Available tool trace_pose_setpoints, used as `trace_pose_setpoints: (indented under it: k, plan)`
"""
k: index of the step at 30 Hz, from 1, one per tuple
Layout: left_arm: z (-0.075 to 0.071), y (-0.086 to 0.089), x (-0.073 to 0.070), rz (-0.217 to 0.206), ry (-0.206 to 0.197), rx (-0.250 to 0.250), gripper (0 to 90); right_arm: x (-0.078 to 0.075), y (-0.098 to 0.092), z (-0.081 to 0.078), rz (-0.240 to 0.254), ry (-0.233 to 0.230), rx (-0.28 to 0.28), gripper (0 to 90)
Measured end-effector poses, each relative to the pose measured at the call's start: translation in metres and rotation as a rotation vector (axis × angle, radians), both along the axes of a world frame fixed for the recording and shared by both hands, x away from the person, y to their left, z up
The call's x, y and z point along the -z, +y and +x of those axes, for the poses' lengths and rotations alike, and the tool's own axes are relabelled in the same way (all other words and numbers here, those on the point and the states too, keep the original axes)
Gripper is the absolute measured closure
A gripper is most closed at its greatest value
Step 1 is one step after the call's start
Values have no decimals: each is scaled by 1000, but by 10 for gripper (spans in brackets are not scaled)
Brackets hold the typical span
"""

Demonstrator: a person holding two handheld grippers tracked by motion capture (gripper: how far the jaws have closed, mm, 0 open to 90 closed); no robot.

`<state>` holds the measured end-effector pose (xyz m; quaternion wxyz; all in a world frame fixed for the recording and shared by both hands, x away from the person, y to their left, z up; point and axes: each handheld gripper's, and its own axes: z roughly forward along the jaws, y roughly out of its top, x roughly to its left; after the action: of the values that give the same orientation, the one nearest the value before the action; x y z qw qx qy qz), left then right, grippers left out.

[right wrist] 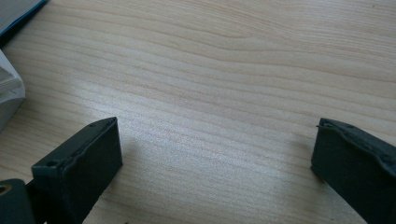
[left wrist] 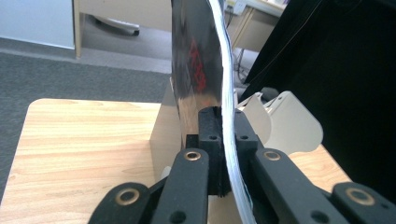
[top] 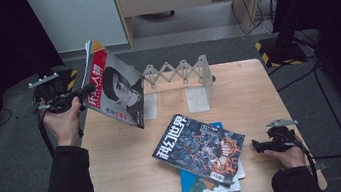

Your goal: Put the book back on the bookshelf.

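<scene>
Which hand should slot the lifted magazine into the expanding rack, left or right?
Left, most likely. The left tongs are already shut on the magazine, held upright in the air beside the rack. The right tongs are open with nothing between them, low over the table at its near right edge.

The lifted magazine [top: 116,91] bore a red spine band with white lettering and a greyscale portrait cover; the magazine on the table [top: 199,150] showed a dark cover with orange artwork; the book beneath [top: 199,185] was blue; the table [top: 128,167] was pale woodgrain; the rack [top: 180,72] was beige; both grippers' jaws were black.
</scene>
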<state>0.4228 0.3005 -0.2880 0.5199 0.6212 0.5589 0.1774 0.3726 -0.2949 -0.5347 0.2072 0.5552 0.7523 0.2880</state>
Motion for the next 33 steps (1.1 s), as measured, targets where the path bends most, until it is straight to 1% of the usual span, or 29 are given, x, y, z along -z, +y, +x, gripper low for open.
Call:
trace_pose_setpoints:
  k: [9,13,16,17,21,26,33]
  plan:
    - [17,-20,5,81,37,-21,859,0,0,0,-1,1,-2,19]
    - [23,-26,7,105,52,-31,859,0,0,0,-1,1,-2,19]
    - [27,-30,8,131,61,-43,859,0,0,0,-1,2,-3,19]
    - [29,-32,8,147,65,-45,859,0,0,0,-1,2,-3,19]
    - [35,-39,9,181,78,-48,859,0,0,0,-1,-1,-2,19]
    - [40,-45,12,203,94,-62,859,0,0,0,-1,1,-1,19]
    - [44,-52,18,254,101,-85,858,0,0,0,1,2,-1,18]
